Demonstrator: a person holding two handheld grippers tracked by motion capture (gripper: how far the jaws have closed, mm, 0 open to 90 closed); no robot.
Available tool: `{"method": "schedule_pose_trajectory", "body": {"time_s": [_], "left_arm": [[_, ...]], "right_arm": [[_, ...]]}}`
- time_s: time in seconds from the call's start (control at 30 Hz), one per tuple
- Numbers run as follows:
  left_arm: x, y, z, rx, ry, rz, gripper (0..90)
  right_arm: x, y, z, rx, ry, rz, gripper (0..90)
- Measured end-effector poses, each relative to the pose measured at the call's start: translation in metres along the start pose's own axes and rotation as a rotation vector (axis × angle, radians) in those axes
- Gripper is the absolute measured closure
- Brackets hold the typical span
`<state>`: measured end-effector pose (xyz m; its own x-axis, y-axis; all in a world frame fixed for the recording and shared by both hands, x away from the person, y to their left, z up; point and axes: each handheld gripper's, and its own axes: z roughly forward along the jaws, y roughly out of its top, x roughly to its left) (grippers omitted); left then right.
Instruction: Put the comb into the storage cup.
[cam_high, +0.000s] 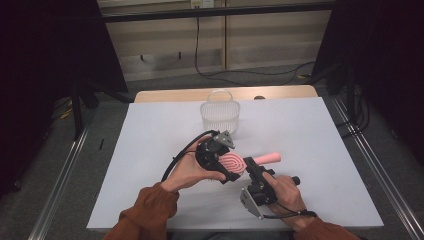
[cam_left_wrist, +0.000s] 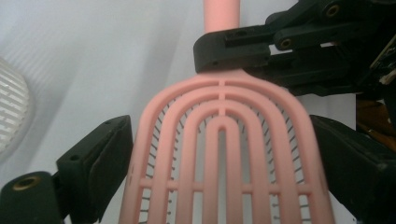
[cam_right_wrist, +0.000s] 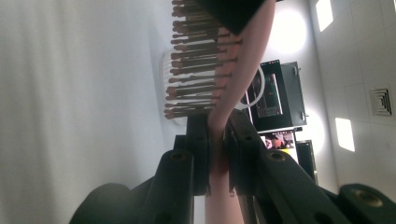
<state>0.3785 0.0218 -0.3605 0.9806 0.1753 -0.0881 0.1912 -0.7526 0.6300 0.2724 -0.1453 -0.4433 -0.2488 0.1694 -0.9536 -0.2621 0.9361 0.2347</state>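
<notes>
pink vented hairbrush (cam_high: 235, 163): we judge it light, stiff | right gripper (cam_high: 253, 168) clamps its neck | left gripper (cam_high: 227, 172) jaws flank its head, contact unclear

Matt pink plastic hairbrush (cam_left_wrist: 224, 154)

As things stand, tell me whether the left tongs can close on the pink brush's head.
Probably yes. The left tongs already stand open on either side of the pink brush's head, with nothing between jaws and head. The right tongs grip the neck farther along, clear of the left jaws.
</notes>
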Motion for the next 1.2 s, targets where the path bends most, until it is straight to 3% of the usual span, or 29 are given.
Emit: {"method": "schedule_pose_trajectory", "body": {"time_s": [0.1, 0.33, 0.57, 0.7, 1.07, 1.2], "left_arm": [[0.001, -0.001, 0.0, -0.015, 0.001, -0.01, 7.1], [0.001, -0.004, -0.006, -0.048, 0.025, 0.008, 4.3], [0.001, -0.007, -0.012, -0.11, 0.04, 0.004, 4.6], [0.001, -0.01, -0.013, -0.121, 0.044, 0.016, 4.9], [0.003, -0.026, -0.02, -0.133, 0.116, 0.008, 5.1], [0.004, -0.029, -0.027, -0.166, 0.131, 0.002, 4.9]], "right_arm": [[-0.001, -0.001, 0.0, 0.008, -0.008, 0.012, 81.7], [-0.004, -0.004, -0.001, 0.019, -0.015, 0.017, 81.7], [-0.009, -0.008, -0.001, 0.034, -0.031, 0.025, 81.7], [-0.01, -0.01, -0.002, 0.046, -0.034, 0.043, 81.7], [-0.013, -0.012, -0.003, 0.057, -0.042, 0.064, 81.7], [-0.015, -0.015, -0.002, 0.071, -0.047, 0.082, 81.7]]}}
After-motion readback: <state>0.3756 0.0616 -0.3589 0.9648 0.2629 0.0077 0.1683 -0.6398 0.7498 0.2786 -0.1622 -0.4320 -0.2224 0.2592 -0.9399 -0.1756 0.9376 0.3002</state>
